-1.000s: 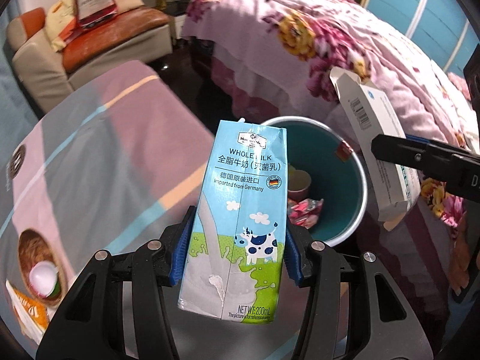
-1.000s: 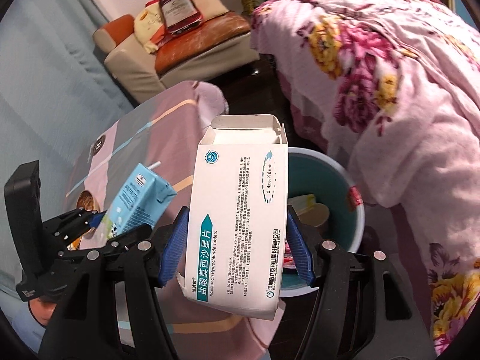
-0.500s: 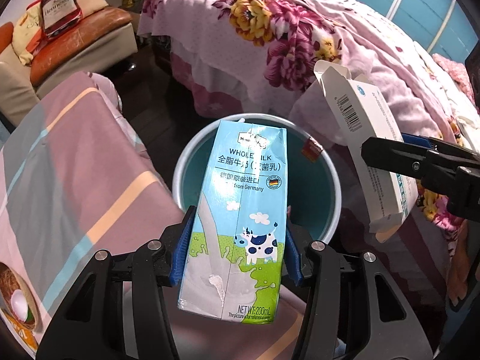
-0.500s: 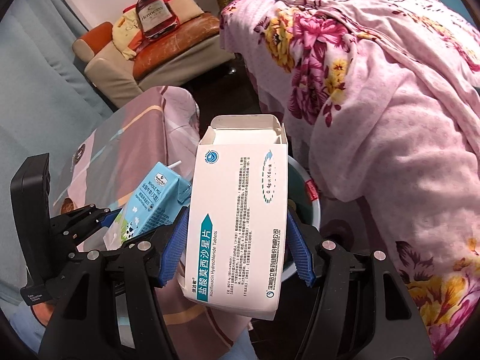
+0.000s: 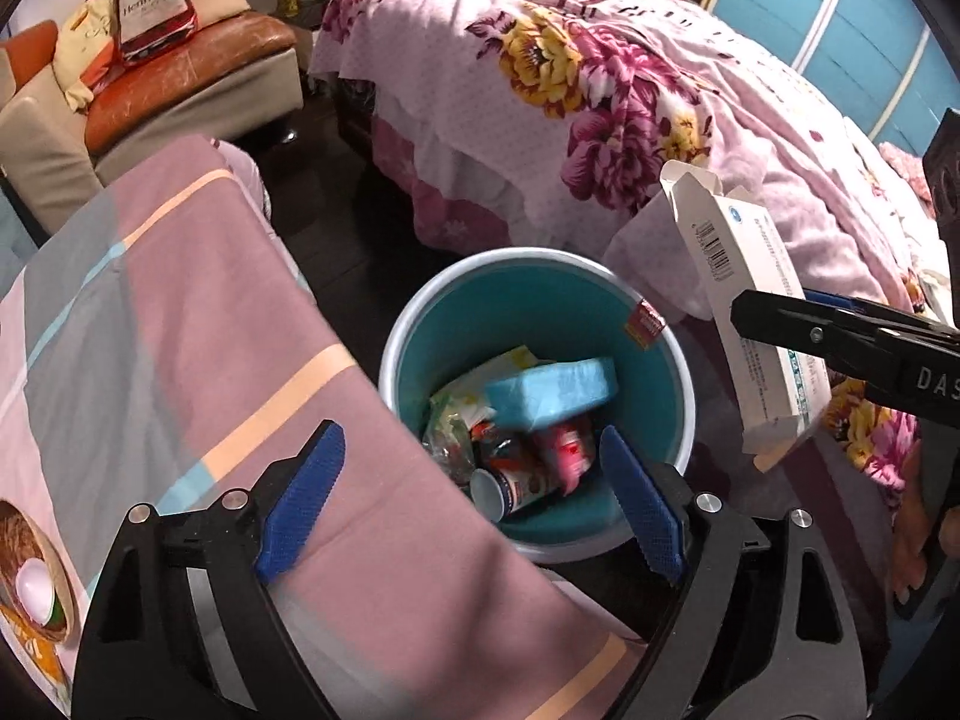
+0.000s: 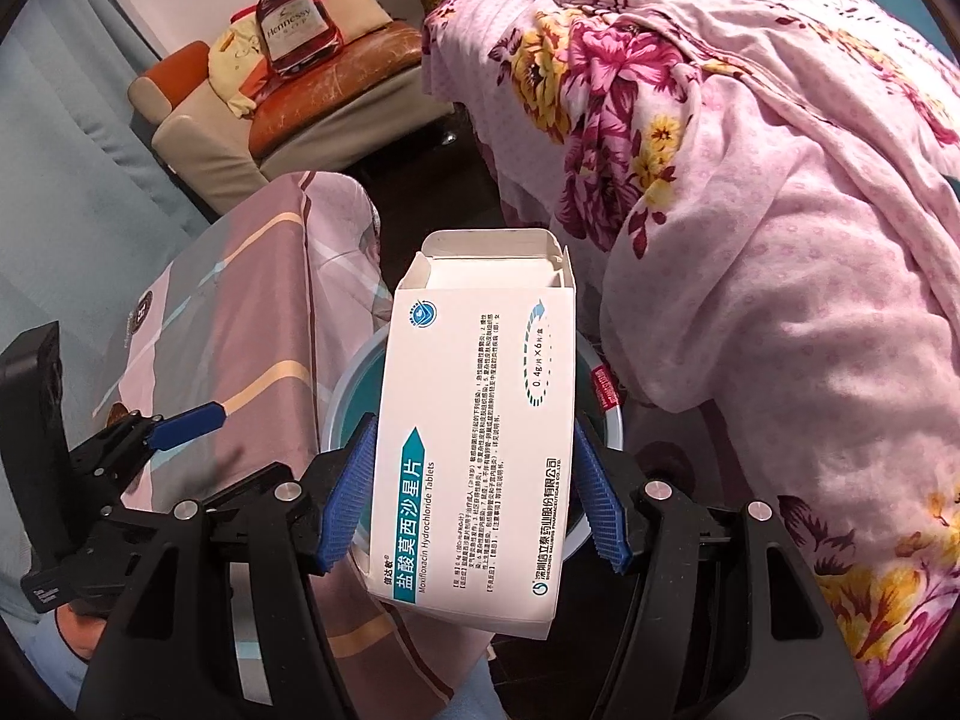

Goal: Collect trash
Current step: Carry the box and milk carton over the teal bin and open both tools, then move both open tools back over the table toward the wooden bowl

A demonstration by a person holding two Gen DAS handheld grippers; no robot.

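The left claw (image 5: 474, 504) hangs above the near rim of the teal trash bin (image 5: 672, 354). Its jaws are opening, and nothing lies between the 2 blue pads (image 5: 300, 498). The light-blue milk carton (image 5: 552, 387) appears blurred inside the bin, lying on its side over the other trash: a paper cup (image 5: 510, 489), a pink wrapper (image 5: 564, 456) and crumpled plastic (image 5: 456, 438).

The right claw (image 6: 474, 498) grips a white tablet box (image 6: 474, 438) by its 2 long side edges, with 1 blue pad pressed on each edge. The box stands roughly upright with its top flap open. In the right wrist view the box covers most of the bin, and only parts of the bin rim show on either side of it. In the left wrist view the box sits at the right of the bin, above its rim level.

The bin stands on the dark floor between a surface under a striped pink cloth (image 5: 180, 324) and a bed with a floral pink cover (image 5: 600, 90). A woven basket (image 5: 30, 576) rests on the cloth at the lower left.
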